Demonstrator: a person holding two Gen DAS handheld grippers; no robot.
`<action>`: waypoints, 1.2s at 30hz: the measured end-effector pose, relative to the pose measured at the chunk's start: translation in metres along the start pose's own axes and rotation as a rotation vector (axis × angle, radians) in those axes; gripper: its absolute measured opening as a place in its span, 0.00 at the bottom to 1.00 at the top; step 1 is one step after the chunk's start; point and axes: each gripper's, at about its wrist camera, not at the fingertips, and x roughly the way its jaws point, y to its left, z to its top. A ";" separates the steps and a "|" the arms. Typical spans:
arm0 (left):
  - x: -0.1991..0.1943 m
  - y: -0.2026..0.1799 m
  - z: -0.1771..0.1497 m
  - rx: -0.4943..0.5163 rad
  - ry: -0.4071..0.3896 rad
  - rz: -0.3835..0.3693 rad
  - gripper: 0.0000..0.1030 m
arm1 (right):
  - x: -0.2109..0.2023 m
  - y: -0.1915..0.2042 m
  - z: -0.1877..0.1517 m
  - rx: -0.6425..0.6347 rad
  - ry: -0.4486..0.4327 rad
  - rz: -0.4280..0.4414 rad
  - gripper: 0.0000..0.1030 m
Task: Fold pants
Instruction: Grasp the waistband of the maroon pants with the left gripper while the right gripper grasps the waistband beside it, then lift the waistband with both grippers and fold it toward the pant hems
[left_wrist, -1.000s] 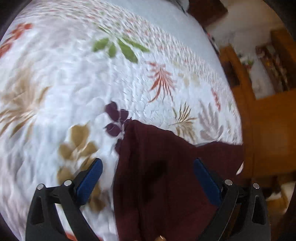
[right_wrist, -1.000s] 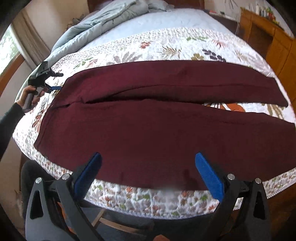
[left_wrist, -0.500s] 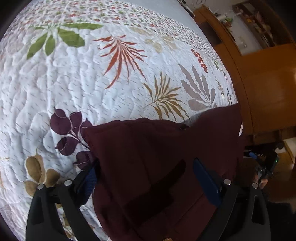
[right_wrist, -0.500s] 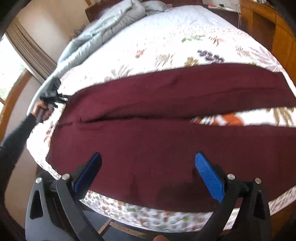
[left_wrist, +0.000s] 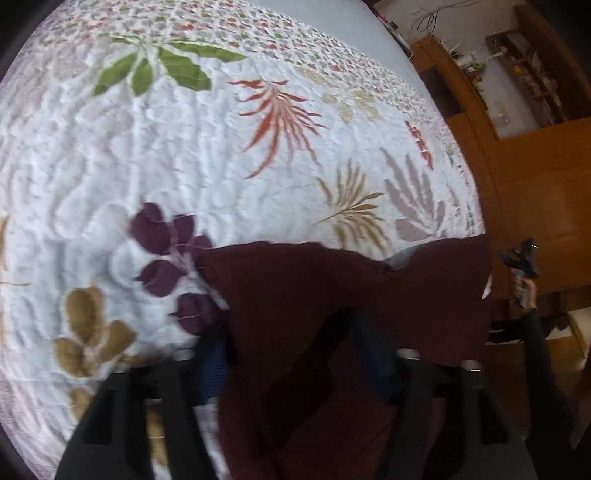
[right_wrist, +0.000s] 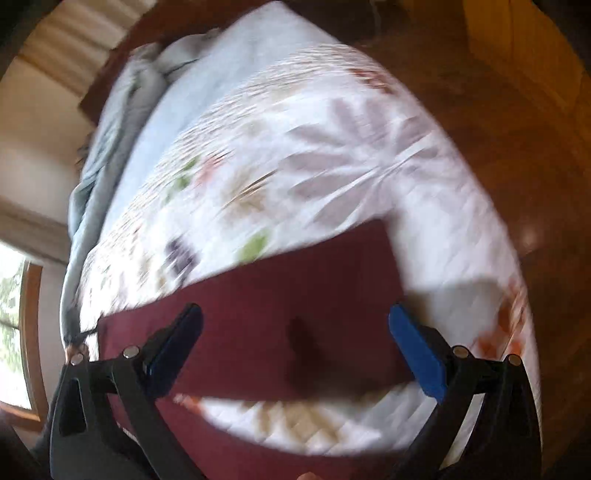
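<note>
The dark maroon pants (left_wrist: 332, 306) lie on a white quilt with leaf prints (left_wrist: 184, 155). In the left wrist view their waist end runs between the fingers of my left gripper (left_wrist: 291, 354); the fingers stand closer together with the cloth's corner between them, but blur hides whether they grip it. In the right wrist view the end of one pant leg (right_wrist: 295, 306) lies flat under my right gripper (right_wrist: 295, 343), which is wide open and hovers above the hem. The right gripper also shows small at the far right of the left wrist view (left_wrist: 521, 258).
The quilt covers a bed with a rumpled grey-blue duvet (right_wrist: 122, 122) at its head. Wooden furniture and shelves (left_wrist: 535, 147) stand close beside the bed. A window (right_wrist: 14, 325) is at the left. The bed edge is just beyond the pant leg's end.
My left gripper's fingers have narrowed around the waist corner. My right gripper has swung fast to the right, from the middle of the pants to the leg's hem end.
</note>
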 end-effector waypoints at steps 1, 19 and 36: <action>0.003 -0.003 0.003 -0.005 0.002 0.003 0.75 | 0.006 -0.008 0.007 0.010 0.007 -0.012 0.97; -0.004 -0.016 0.001 -0.083 -0.110 0.144 0.21 | 0.048 -0.021 0.026 -0.143 0.129 0.038 0.23; -0.081 -0.077 -0.046 -0.010 -0.350 0.093 0.16 | -0.045 0.012 -0.003 -0.158 -0.076 -0.026 0.20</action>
